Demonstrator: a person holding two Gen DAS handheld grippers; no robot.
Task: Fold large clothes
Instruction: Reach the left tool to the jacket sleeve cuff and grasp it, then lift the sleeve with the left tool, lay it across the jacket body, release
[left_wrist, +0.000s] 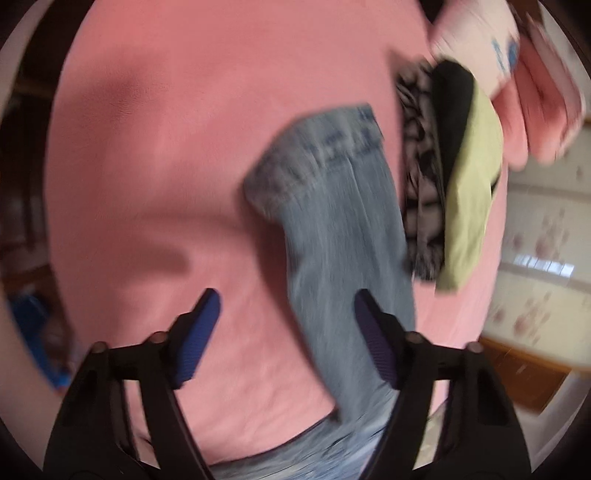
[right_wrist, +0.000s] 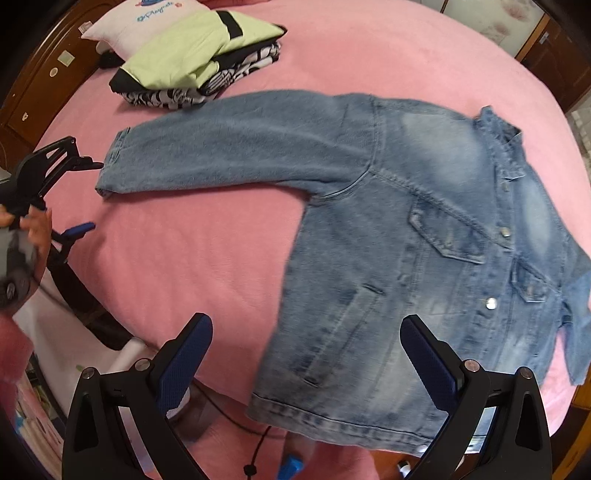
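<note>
Denim jacket flat, both tools agape, empty

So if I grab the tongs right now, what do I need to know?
Left tongs: open, empty, over the jacket's sleeve near its cuff.
Right tongs: open, empty, over the hem of the denim jacket.
The jacket lies spread flat, front up, on the pink bed, one sleeve stretched out sideways.
Done: a pile of folded clothes sits by the pillow.
Left: fold the jacket; nothing is folded on it yet.
</note>
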